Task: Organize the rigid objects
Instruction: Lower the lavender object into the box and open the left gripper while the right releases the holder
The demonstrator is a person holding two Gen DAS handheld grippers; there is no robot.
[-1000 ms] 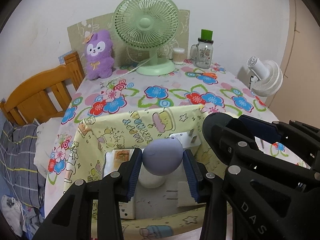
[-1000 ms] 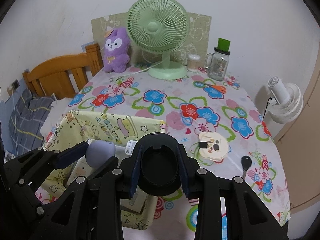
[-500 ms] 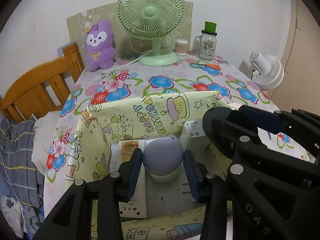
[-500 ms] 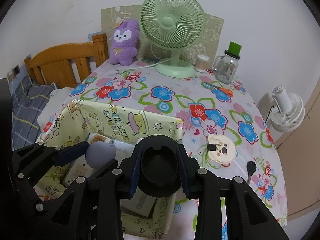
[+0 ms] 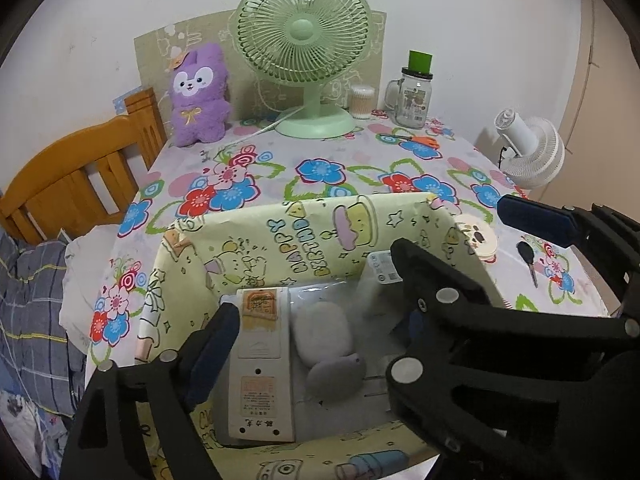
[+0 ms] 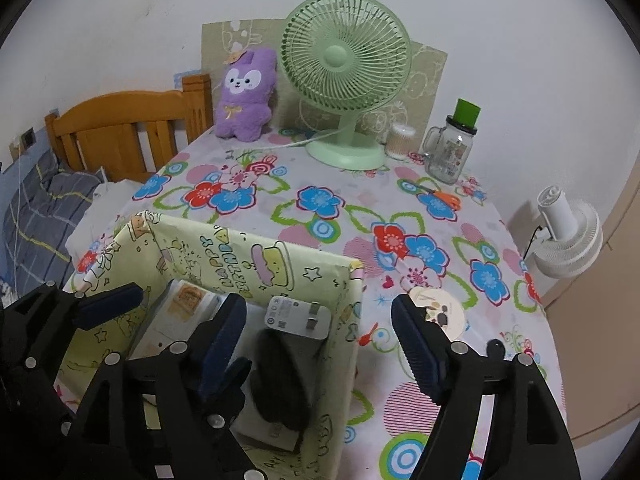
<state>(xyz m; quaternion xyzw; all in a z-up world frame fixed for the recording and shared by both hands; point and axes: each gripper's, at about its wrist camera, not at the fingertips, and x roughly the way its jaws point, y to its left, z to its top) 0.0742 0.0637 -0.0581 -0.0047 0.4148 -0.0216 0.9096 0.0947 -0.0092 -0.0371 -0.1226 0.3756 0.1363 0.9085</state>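
Both grippers have just been opening over the box (image 5: 304,236) (yellow cartoon print, on the bench (image 6: 320,200)). Left gripper (image 5: 316,344): jaws now stand wide, nothing pressed between them; the lavender mushroom-shaped object (image 5: 326,350), clamped between the pads half a second ago, now lies on its side on the box floor just ahead of and below the fingertips, beside the white remote (image 5: 260,364). Right gripper (image 6: 320,340): jaws likewise spread apart and empty; the black round object (image 6: 282,380) it gripped half a second ago now sits in the box below its left finger, just in front of the white charger (image 6: 298,316). Judgement: both drops look complete, so two more rigid items are stowed. Still outside the box, on the bench to the right of the right gripper: round bear-print case (image 6: 440,312); a black key (image 5: 526,258) lies beyond it in the left view. These appear to be the next candidates.
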